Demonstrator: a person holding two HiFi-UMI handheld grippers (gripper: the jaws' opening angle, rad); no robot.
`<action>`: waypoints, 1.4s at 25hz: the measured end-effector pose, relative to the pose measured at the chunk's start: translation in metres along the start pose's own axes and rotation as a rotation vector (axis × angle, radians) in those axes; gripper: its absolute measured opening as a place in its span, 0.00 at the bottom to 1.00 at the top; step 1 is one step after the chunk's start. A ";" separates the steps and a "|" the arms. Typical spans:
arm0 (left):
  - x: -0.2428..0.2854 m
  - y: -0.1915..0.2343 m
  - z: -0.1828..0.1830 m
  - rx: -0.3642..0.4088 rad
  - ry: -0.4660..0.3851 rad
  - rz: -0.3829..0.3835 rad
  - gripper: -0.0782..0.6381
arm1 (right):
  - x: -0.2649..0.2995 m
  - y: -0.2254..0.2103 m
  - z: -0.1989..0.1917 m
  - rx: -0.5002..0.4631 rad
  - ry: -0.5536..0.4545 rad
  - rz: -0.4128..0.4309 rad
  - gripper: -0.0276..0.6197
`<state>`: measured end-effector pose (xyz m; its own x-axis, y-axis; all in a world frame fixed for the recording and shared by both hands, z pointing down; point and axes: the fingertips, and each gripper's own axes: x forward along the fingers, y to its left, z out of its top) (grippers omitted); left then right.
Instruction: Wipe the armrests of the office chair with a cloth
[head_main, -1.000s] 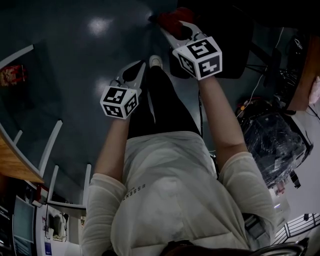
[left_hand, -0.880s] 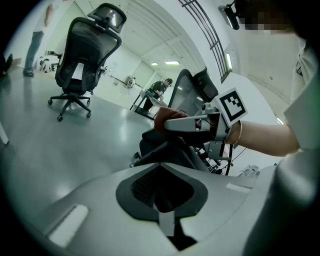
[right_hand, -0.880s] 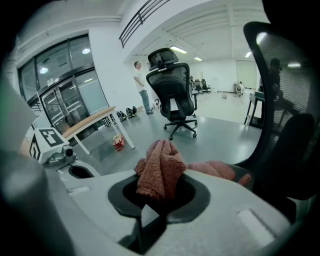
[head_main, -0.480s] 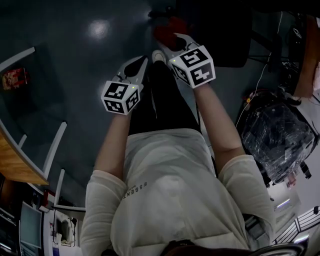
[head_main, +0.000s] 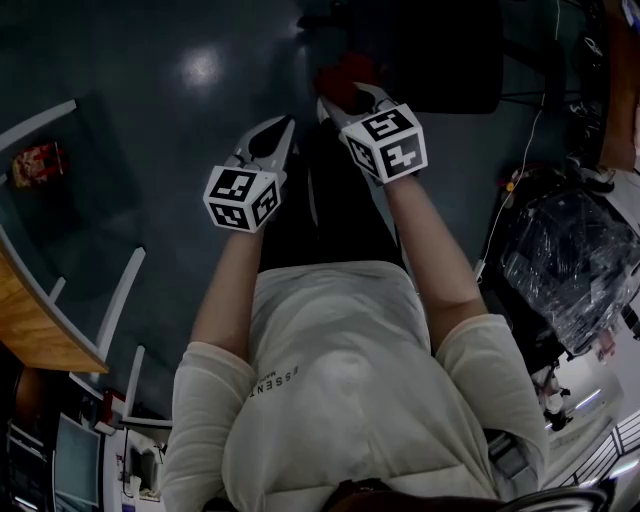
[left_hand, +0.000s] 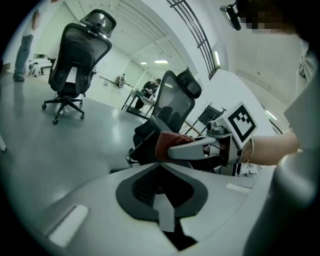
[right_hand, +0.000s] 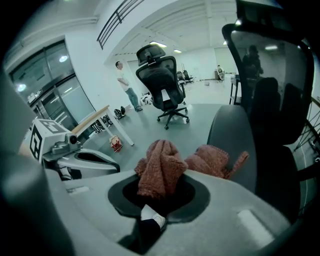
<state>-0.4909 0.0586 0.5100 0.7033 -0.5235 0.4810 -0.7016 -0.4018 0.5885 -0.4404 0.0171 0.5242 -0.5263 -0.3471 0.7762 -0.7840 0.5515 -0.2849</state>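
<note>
Right gripper (head_main: 348, 100) is clamped on the red cloth (right_hand: 161, 165), so it's hanging just beside the chair (right_hand: 235, 137). Left gripper (head_main: 274, 137) has jaws closed together, nothing in them.

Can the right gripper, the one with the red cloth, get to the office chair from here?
Probably yes. The right gripper is shut on the cloth, and the chair stands just beyond it with nothing visible between them.

Rust-red fuzzy cloth (right_hand: 161, 169), bunched, pinched in right claw (right_hand: 160, 186); loose end rests against black-backed office chair (right_hand: 270, 100).
</note>
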 end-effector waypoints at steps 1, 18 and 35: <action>-0.001 -0.001 -0.003 0.000 0.003 -0.003 0.13 | -0.001 0.001 -0.005 0.016 0.003 -0.002 0.12; -0.009 -0.111 0.042 0.110 -0.118 -0.017 0.13 | -0.128 -0.016 -0.037 0.141 -0.120 0.008 0.12; 0.046 -0.359 0.088 0.314 -0.423 0.002 0.13 | -0.418 -0.141 -0.078 -0.118 -0.534 -0.151 0.12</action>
<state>-0.2164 0.1128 0.2641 0.6395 -0.7560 0.1394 -0.7492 -0.5723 0.3333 -0.0835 0.1438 0.2838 -0.5290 -0.7473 0.4023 -0.8374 0.5366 -0.1042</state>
